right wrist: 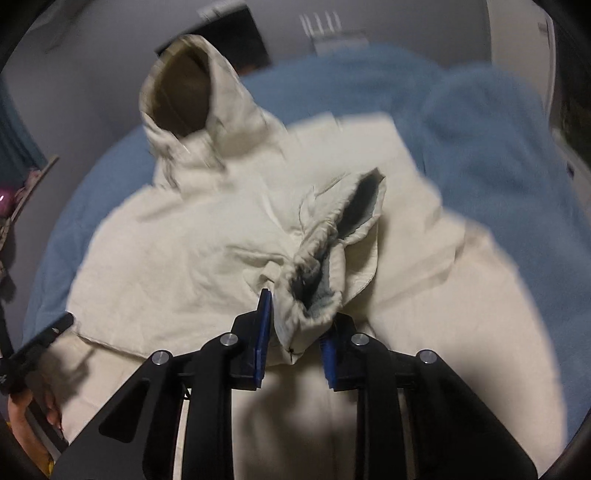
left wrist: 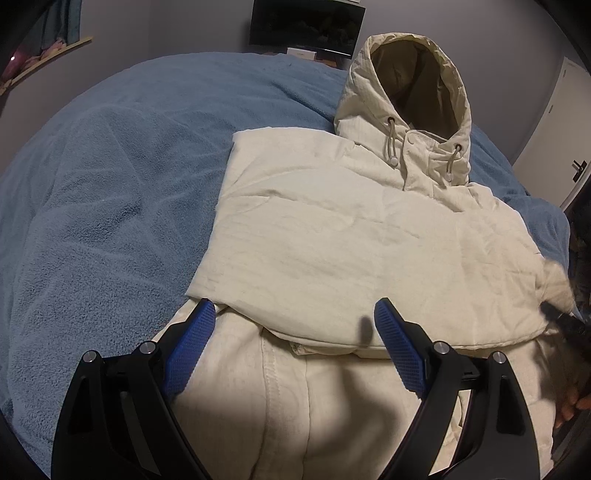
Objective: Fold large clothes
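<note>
A cream hooded jacket (left wrist: 332, 229) lies front-up on a blue blanket (left wrist: 110, 166), its hood (left wrist: 410, 85) standing at the far end and one sleeve folded across the chest. My left gripper (left wrist: 295, 321) is open and empty, hovering over the jacket's lower part. In the right wrist view the jacket (right wrist: 177, 258) fills the middle. My right gripper (right wrist: 295, 317) is shut on the cuff of the other sleeve (right wrist: 332, 243), holding it up over the jacket's body. The right gripper's tip also shows at the right edge of the left wrist view (left wrist: 561, 321).
The blue blanket (right wrist: 480, 140) covers the bed on all sides of the jacket. A dark monitor (left wrist: 306, 26) stands beyond the bed's far edge. A white door (left wrist: 554, 129) is at the right. A wooden shelf (left wrist: 44, 55) with clutter is at the far left.
</note>
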The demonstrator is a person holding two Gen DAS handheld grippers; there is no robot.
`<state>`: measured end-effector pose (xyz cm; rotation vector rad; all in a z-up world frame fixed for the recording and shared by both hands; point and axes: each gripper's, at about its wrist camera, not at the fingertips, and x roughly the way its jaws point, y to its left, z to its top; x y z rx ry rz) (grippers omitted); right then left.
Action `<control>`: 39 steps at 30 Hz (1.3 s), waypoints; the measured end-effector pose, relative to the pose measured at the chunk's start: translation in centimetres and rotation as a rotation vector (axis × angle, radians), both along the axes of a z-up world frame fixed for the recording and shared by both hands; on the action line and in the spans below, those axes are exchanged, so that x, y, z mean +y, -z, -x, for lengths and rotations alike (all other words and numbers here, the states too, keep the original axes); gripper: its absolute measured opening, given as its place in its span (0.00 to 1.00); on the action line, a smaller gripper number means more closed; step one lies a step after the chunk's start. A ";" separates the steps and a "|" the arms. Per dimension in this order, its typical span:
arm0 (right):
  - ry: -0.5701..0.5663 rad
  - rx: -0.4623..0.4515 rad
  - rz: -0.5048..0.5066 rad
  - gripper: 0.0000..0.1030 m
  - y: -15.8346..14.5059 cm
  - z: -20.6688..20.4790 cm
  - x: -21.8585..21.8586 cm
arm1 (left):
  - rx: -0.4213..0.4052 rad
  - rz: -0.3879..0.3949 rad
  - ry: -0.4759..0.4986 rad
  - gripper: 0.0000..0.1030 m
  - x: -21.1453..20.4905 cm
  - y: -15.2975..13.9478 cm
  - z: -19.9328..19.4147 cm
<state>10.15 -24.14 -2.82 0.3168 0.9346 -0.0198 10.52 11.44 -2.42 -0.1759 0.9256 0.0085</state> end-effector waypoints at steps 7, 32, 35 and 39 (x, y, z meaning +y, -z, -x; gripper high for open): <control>-0.005 0.008 0.046 0.21 0.6 0.0 0.6 | 0.008 -0.007 0.001 0.82 0.1 0.2 -0.1; 0.000 -0.187 0.212 0.71 -7.6 1.4 -1.3 | 0.001 -0.097 0.081 0.92 -2.7 -1.1 -0.4; -0.085 -0.176 0.214 0.78 -7.9 -0.1 0.5 | -0.018 -0.147 0.143 0.93 -4.5 -2.3 -0.9; -0.150 -0.150 0.255 0.83 -7.3 -2.2 2.9 | 0.031 -0.177 0.181 0.94 -6.5 -3.3 -3.2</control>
